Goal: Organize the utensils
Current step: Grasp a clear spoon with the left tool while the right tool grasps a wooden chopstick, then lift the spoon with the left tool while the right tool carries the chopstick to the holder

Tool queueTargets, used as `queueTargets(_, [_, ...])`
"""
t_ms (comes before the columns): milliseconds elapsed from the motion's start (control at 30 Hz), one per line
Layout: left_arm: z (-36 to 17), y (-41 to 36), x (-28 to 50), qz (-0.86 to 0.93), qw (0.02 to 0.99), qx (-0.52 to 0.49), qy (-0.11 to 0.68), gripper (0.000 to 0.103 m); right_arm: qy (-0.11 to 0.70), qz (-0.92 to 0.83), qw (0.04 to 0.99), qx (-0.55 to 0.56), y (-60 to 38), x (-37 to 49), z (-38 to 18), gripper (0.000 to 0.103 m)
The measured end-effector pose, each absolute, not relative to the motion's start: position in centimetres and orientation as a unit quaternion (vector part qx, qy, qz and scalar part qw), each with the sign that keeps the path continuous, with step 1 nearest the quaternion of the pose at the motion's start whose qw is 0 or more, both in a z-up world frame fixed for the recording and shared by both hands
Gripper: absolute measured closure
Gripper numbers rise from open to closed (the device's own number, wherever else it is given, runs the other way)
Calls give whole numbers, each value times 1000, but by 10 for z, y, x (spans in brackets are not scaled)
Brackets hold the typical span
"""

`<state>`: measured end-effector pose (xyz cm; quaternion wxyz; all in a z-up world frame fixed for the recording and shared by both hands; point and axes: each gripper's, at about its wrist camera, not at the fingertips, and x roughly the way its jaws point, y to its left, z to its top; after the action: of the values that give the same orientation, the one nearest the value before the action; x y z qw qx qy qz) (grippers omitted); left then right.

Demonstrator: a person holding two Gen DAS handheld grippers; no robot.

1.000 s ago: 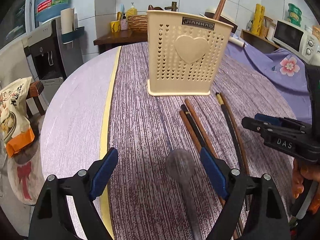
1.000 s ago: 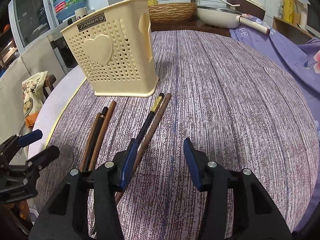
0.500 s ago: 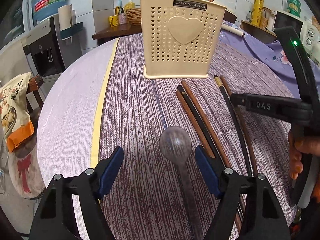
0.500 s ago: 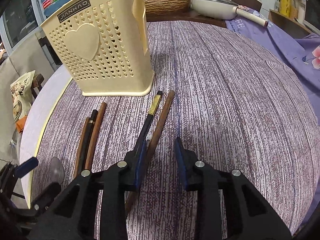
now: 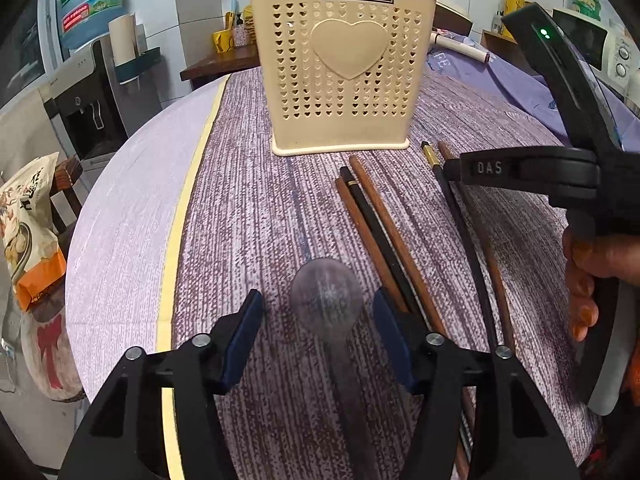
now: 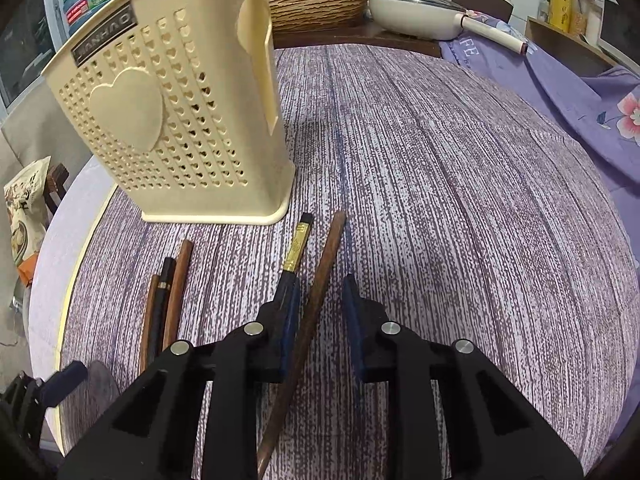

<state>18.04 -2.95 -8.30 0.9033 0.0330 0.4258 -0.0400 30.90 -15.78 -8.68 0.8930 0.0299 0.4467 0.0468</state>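
A cream perforated utensil basket (image 5: 340, 72) with a heart stands on the table; it also shows in the right wrist view (image 6: 172, 120). A dark spoon (image 5: 326, 300) lies between the open jaws of my left gripper (image 5: 318, 312). Three chopsticks (image 5: 376, 224) lie right of it. My right gripper (image 6: 322, 304) is open and straddles a brown chopstick (image 6: 320, 280); a black gold-banded chopstick (image 6: 296, 248) lies under its left finger. The right gripper also shows in the left wrist view (image 5: 520, 168).
The round table has a purple striped cloth (image 6: 440, 160) and a yellow stripe (image 5: 184, 208). A pan (image 6: 416, 16) and a wicker basket (image 6: 320, 4) sit at the back. A water dispenser (image 5: 88, 92) and a snack bag (image 5: 28, 224) stand left of the table.
Both grippers moved forward and lower toward the utensils. The left jaws now flank the spoon bowl. The right jaws narrowed and now straddle the brown chopstick.
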Motion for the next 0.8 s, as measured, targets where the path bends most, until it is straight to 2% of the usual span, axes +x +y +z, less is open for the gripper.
queueTargets(200, [-81,-40,186,-46,903,38,425,68,447,39,893,29,-156,322,-88,88])
queueTargets(300, [-81,-41,187,-46,903,34,425,68,444,37,895,27,-156,322,-88,92])
queueTargets(800, [-77,-34,192,-61,904,15,422,68,433,48,898,56,-163,322,-83,93])
